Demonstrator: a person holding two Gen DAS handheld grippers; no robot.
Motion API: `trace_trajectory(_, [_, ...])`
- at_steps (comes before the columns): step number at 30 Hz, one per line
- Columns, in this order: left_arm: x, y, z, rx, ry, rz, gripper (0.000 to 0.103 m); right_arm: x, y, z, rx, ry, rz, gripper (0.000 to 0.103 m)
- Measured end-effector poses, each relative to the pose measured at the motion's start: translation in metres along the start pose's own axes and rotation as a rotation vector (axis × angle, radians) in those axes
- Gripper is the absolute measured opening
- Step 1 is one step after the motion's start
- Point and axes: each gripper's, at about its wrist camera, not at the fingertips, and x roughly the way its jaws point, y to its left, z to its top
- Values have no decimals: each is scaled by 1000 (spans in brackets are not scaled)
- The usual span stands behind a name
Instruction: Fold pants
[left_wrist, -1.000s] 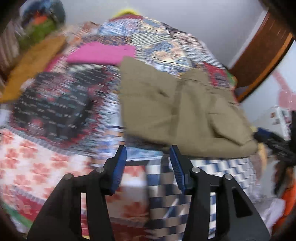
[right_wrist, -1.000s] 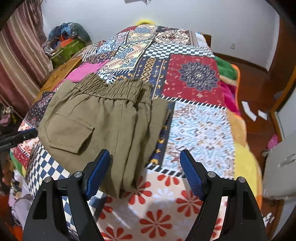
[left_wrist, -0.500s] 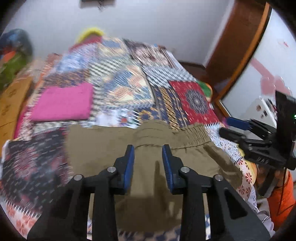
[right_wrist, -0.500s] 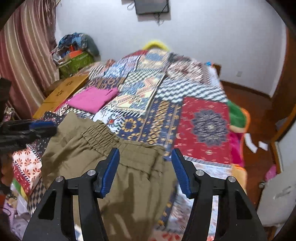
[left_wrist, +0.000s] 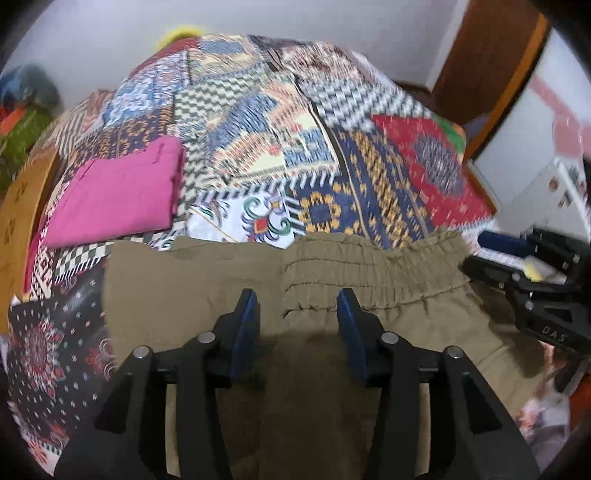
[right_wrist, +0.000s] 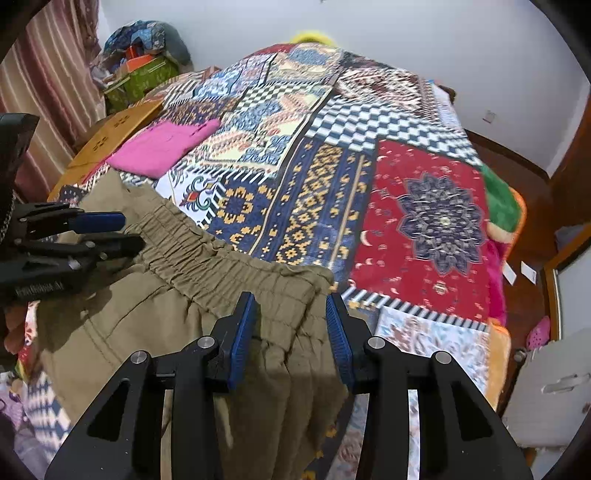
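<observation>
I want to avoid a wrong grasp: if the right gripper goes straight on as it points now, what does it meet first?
Most likely the pants, at the waistband between its closing fingers; depth is unclear.

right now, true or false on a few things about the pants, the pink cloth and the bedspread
1. The olive pants lie on a patchwork bedspread. True.
2. The pants have an elastic, gathered waistband. True.
3. The folded pink cloth lies on top of the pants. False: it lies apart from them, farther up the bed.
4. The bedspread is plain white. False: it is many coloured patches.
5. The pants hang off a chair. False: they rest on the bed.
</observation>
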Motion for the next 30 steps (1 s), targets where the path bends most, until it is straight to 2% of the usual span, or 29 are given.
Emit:
trace_trajectory(1, [-9, 5, -1, -10, -16, 23, 56, -7, -1, -1, 3, -11, -7, 38])
trace_trajectory(2, [-15, 8, -1, -13, -30, 37, 68, -17, -3, -3, 7, -23, -15, 39])
trace_trajectory(3, [-25, 14, -3, -18, -52, 53, 76, -23, -6, -4, 10, -35, -19, 46])
trace_trajectory(4, [-33, 20, -5, -27, -69, 64, 89, -30, -7, -6, 14, -48, -25, 54])
trace_trajectory(5, [-43, 28, -8, -42, -89, 73, 94, -40, -9, -9, 22, -67, -33, 57])
trace_trajectory(6, [-49, 34, -10, -49, -97, 72, 94, -48, -11, -12, 29, -83, -39, 63])
trace_trajectory(11, [-60, 64, -26, -103, -71, 67, 94, -67, -13, -20, 64, -107, -43, 74])
trace_trajectory(13, [-59, 70, -33, -126, -54, 48, 94, -71, -12, -24, 81, -113, -38, 85])
trace_trajectory(16, [-51, 73, -46, -142, -18, 7, 94, -67, -10, -32, 104, -103, -16, 86])
trace_trajectory(21, [-33, 68, -61, -152, 46, -76, 95, -44, -4, -42, 131, -24, 11, 86])
trace_trajectory(30, [-12, 66, -55, -186, 84, -175, 96, -13, -4, -52, 153, 42, 24, 89])
